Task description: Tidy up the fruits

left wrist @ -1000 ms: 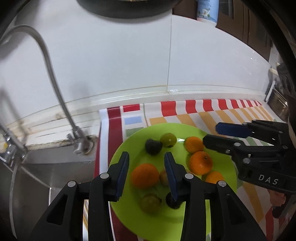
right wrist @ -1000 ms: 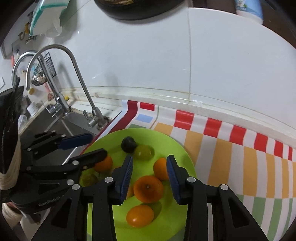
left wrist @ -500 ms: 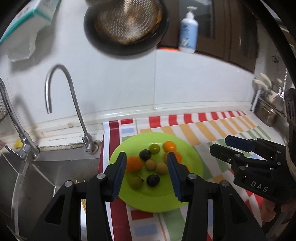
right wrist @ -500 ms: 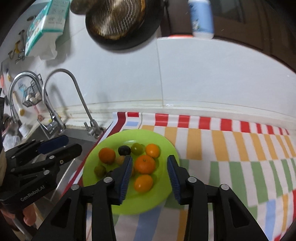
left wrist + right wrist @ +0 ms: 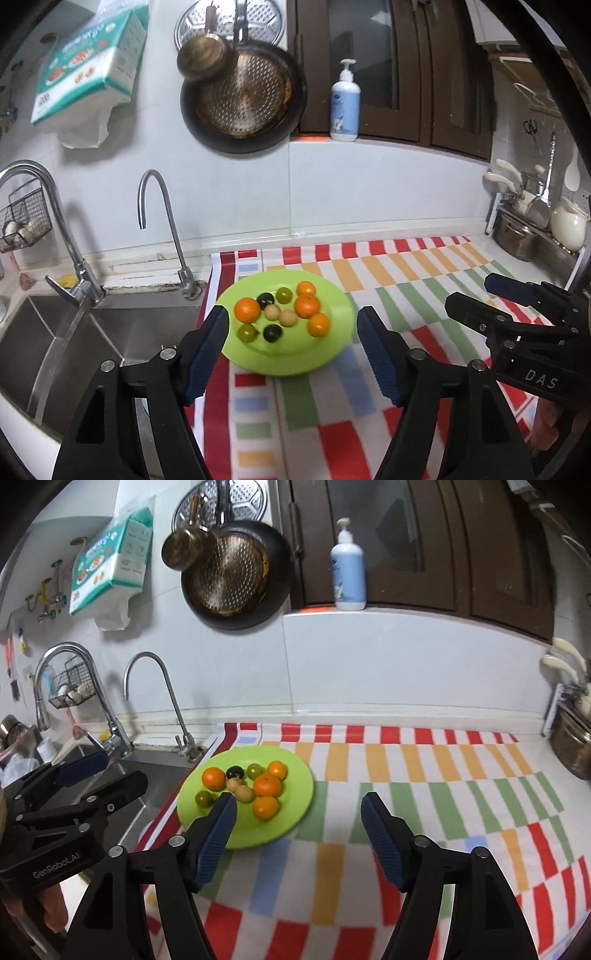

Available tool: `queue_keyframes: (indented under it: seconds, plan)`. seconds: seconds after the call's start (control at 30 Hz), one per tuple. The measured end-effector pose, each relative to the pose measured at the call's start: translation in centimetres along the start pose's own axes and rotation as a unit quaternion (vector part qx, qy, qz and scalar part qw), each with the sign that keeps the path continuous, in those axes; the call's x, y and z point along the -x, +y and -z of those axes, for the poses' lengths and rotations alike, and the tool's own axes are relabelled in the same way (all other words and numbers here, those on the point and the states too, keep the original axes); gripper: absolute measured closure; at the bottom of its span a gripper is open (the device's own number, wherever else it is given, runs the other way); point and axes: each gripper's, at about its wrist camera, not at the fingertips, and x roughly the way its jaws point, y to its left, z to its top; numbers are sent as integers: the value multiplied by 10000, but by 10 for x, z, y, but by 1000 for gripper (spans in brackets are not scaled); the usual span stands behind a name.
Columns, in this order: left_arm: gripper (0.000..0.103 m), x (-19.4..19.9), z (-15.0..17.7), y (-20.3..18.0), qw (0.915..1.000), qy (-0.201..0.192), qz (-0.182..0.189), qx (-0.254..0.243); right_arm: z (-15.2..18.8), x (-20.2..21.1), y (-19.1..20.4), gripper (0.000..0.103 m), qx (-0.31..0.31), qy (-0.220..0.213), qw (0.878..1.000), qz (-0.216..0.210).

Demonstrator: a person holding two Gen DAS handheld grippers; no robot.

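both jaws just opened wide, empty: left gripper (image 5: pixel 291 325) and right gripper (image 5: pixel 299 808) above fruit plate (image 5: pixel 332 347)

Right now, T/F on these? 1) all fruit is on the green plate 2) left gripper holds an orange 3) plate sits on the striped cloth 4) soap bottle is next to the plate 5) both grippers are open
1) All fruit is on the green plate: true.
2) The left gripper holds an orange: false. Its jaws have just been opening and nothing is between them.
3) The plate sits on the striped cloth: true.
4) The soap bottle is next to the plate: false. It stands up on the ledge by the dark cabinet.
5) Both grippers are open: true. The right gripper has also just been opening, empty.
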Motion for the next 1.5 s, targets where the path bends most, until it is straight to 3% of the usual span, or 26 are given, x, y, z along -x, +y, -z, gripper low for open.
queue_keyframes:
  seconds: [0.13, 0.23, 0.7, 1.2, 1.5]
  plan:
    - [19, 26, 12, -22, 9999, -100, -69, 13, 13, 33, -8, 25, 33, -84, 9999, 63]
    - [15, 43, 19, -35, 9998, -165, -102, 43, 22, 58, -14, 24, 69, -159, 9997, 147]
    - [9, 99, 38, -80, 9989, -435, -126, -154, 55, 138, -42, 21, -55, -434, 9980, 453]
    - [8, 119, 46, -93, 9986, -464, -218, -160, 67, 167, -50, 21, -34, -557, 9970, 541]
    - [2, 127, 46, -96, 9982, -521, -237, -154, 69, 172, -50, 21, -17, -543, 9971, 528]
